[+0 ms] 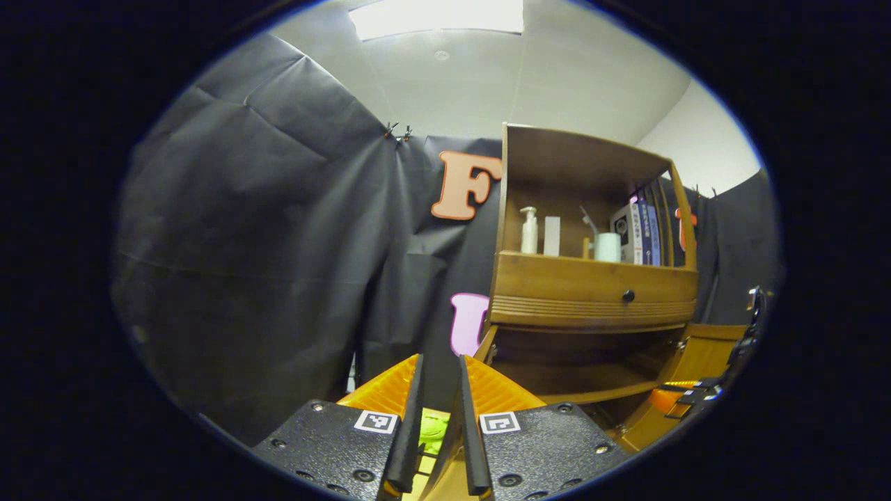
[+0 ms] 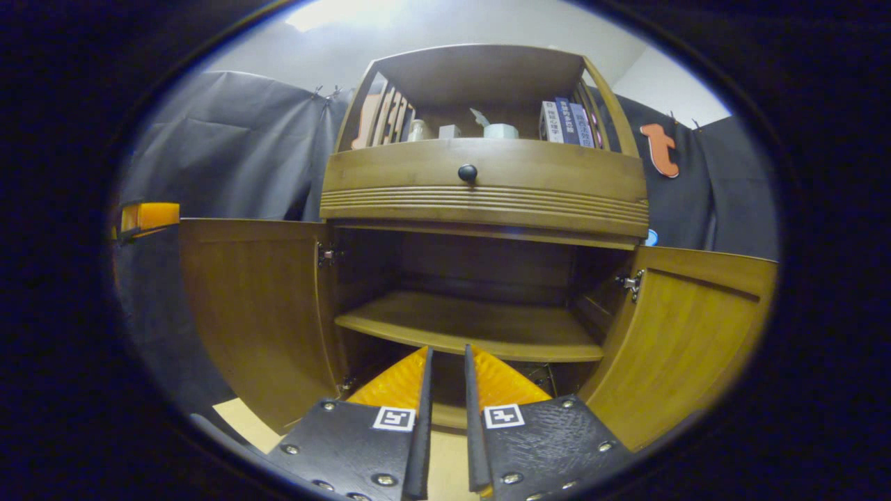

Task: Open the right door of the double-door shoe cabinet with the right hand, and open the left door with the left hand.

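Cabinet: 1 wooden double-door shoe cabinet stands against the black cloth wall; in the right gripper view it is seen from the front, in the left gripper view from its left side.
Doors: 2, both swung wide open. In the right gripper view the left door stands out at the left of the opening and the right door at the right.
Hinges: 2 metal ones visible, 1 per door, at the upper inner corners.
Lower compartment: 1 inner shelf, bare wood, dark space above and below it.
Drawer: 1, across the front above the doors, with 1 dark round knob.
Top shelf: 1 pump bottle, 1 white box, 1 pale cup and a row of upright books; their exact count cannot be told.
Right gripper: fingers nearly together with a narrow gap, gripping nothing, pointed at the open lower compartment, apart from both doors.
Left gripper: fingers nearly together with a narrow gap, clamped on nothing, off the cabinet's left side; whether it touches the left door cannot be told.
Other gripper seen: the right one shows at the right edge of the left gripper view.
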Available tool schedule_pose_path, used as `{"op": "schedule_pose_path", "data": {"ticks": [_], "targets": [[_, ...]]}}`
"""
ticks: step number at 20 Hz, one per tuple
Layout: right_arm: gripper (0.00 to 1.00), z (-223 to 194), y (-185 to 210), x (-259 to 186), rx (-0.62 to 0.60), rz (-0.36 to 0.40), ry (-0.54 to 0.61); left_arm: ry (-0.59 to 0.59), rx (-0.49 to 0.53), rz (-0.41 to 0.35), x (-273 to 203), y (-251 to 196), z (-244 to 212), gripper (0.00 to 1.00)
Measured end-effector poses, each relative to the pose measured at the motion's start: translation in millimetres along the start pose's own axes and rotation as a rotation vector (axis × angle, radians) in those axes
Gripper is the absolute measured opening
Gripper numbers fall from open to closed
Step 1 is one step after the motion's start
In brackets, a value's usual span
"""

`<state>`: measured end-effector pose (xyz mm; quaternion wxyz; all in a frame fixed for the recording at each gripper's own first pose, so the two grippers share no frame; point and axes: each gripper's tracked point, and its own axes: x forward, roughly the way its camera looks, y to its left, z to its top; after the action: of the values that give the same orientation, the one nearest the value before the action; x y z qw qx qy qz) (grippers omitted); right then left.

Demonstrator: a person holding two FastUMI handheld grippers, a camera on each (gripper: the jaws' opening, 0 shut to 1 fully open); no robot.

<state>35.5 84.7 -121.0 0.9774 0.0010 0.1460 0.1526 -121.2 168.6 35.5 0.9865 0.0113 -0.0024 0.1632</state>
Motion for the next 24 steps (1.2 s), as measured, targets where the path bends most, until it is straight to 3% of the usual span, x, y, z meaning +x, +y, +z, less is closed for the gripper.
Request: {"op": "schedule_pose_path", "data": {"ticks": [4,9,12,13,14,17,18,19,22,23,24], "targets": [[0.22,23.9,-7.6,-12.0,0.020,-0.025,-0.049,-0.013,0.022,-0.081,8.4,-33.7,11.0,0.21],[0.22,59.7,-21.4,-35.1,0.048,-0.077,-0.131,0.027,0.003,-0.223,20.1,-90.9,-8.8,0.22],[0.22,70.3,-36.8,-51.2,0.060,-0.129,-0.158,0.043,-0.017,-0.293,24.7,-117.9,-18.5,0.29],[0.18,73.6,-41.3,-56.1,0.060,-0.145,-0.163,0.048,-0.021,-0.313,26.0,-125.9,-21.7,0.25],[0.22,75.6,-45.0,-61.2,0.057,-0.160,-0.169,0.055,-0.021,-0.327,27.6,-132.3,-25.4,0.29],[0.18,78.1,-53.6,-84.7,0.038,-0.193,-0.182,0.079,-0.005,-0.352,30.4,-149.6,-38.8,0.29],[0.22,78.2,-55.6,-87.6,0.035,-0.200,-0.186,0.085,0.006,-0.352,30.3,-153.5,-43.4,0.21],[0.22,80.0,-57.1,-91.3,0.033,-0.208,-0.190,0.090,0.023,-0.353,30.8,-157.3,-48.0,0.29],[0.22,79.4,-59.9,-98.2,0.029,-0.228,-0.199,0.091,0.066,-0.364,25.8,-165.8,-56.9,0.29],[0.22,78.6,-61.3,-99.2,0.028,-0.236,-0.200,0.090,0.070,-0.369,25.9,-170.3,-58.1,0.21],[0.22,77.4,-61.6,-101.6,0.024,-0.240,-0.201,0.090,0.068,-0.373,24.4,-174.3,-60.5,0.21]]}}
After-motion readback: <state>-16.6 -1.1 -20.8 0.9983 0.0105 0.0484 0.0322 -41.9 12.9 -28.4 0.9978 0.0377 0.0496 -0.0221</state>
